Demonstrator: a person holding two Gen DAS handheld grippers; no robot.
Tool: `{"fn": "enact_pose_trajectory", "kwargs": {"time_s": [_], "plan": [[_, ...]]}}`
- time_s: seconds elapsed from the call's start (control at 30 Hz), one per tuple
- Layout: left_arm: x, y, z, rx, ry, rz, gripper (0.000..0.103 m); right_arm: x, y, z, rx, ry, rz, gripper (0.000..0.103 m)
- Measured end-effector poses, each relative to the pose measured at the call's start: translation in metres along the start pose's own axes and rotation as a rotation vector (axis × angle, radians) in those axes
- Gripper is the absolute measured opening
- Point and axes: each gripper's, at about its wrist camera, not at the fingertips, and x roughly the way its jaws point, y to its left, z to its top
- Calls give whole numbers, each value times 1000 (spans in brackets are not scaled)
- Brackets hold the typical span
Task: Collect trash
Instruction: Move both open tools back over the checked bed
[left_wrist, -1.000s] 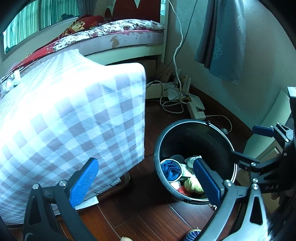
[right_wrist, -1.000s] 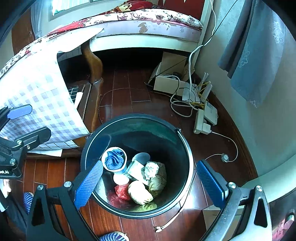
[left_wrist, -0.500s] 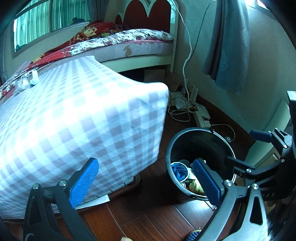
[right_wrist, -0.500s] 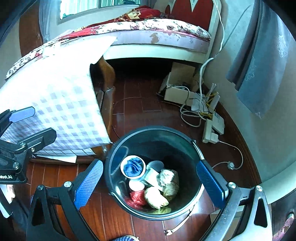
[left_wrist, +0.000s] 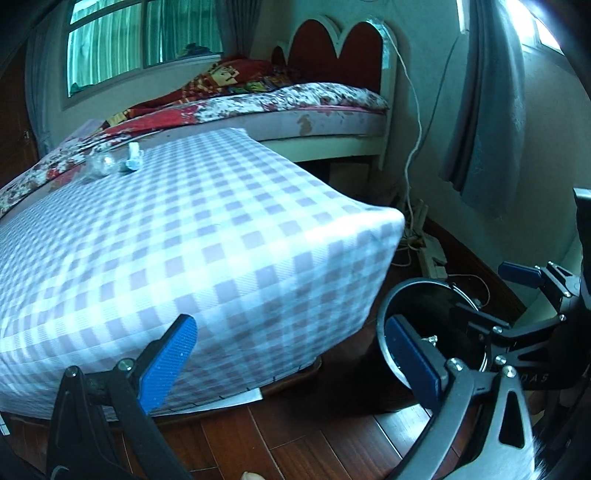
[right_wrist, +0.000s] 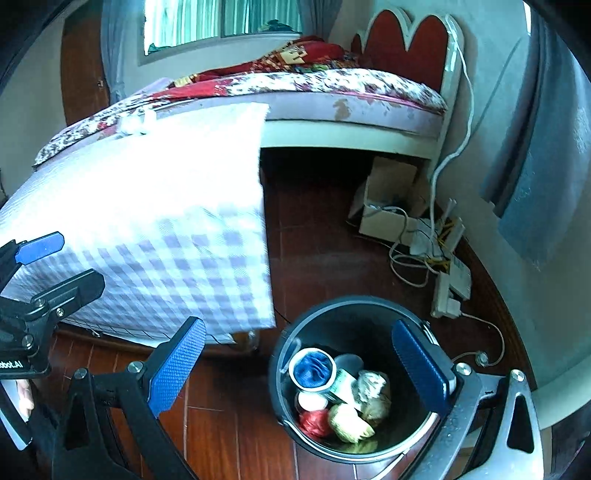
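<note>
Your trash sits in the black bin (right_wrist: 280, 376) on the wood floor (right_wrist: 229, 435). Inside the bin you can see a white cup with a blue rag (right_wrist: 312, 371) in it, a red lump (right_wrist: 314, 422), a yellow-green lump (right_wrist: 347, 426) and a crumpled pale wad (right_wrist: 373, 387), all packed close and touching one another. More bits lie under them, too dark to tell.

Your right gripper (right_wrist: 299, 363) hangs above the bin with its two blue pads spread wide and nothing between them. One pad is over the bin's far side, the other is out over the floor beside the bin.

Your left gripper (left_wrist: 291, 356) is also spread wide and holds nothing. It sits beside the bin, one pad in front of the bin's rim (left_wrist: 384, 306), the other in front of the checked cloth.

Just beside the bin stands a low table under a purple and white checked cloth (left_wrist: 207, 251). On the far end of that cloth lie small pale scraps (left_wrist: 122, 164), too blurry to name.

Past the bin, by the wall, a white power strip (right_wrist: 452, 291) and tangled cords (right_wrist: 410, 258) lie on the floor next to a cardboard box (right_wrist: 388, 199). Behind all that is the bed (right_wrist: 325, 96) with a flowered sheet and a red headboard (right_wrist: 402, 40). A blue curtain (right_wrist: 535, 173) hangs on the wall above the cords.
</note>
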Motion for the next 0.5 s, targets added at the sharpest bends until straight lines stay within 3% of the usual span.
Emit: {"fn": "enact_pose_trajectory", "kwargs": {"time_s": [0.5], "plan": [[-33,74,27,-99,-91,107,102,-7,66,47,-36,-104,65,102]]}}
